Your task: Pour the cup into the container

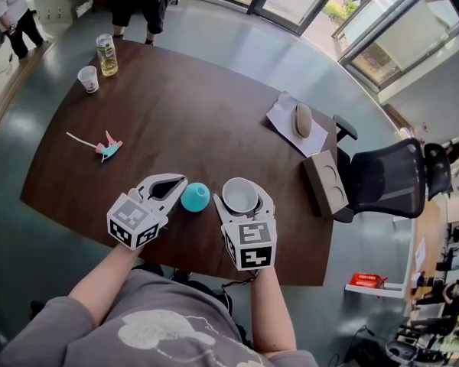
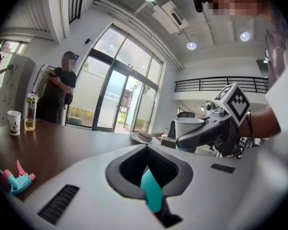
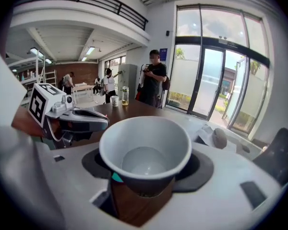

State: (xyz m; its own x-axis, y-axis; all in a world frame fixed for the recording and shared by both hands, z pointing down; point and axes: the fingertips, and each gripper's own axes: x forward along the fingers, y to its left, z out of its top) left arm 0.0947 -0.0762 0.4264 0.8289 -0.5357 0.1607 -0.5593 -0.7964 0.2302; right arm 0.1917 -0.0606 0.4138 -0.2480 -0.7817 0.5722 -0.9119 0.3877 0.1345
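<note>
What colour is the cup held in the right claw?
The cup is plain white, clearest in the right gripper view.

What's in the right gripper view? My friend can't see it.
A white paper cup is gripped between the right gripper's jaws, its open top toward the camera, above a brown table. The left gripper is at the left, and a person stands by glass doors.

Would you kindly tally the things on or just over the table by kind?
Cups: 2, near and far
Container: 1
Bottle: 1
Toy: 1
Paper: 1
Beige oval: 1
Tray: 1
Total: 8
</note>
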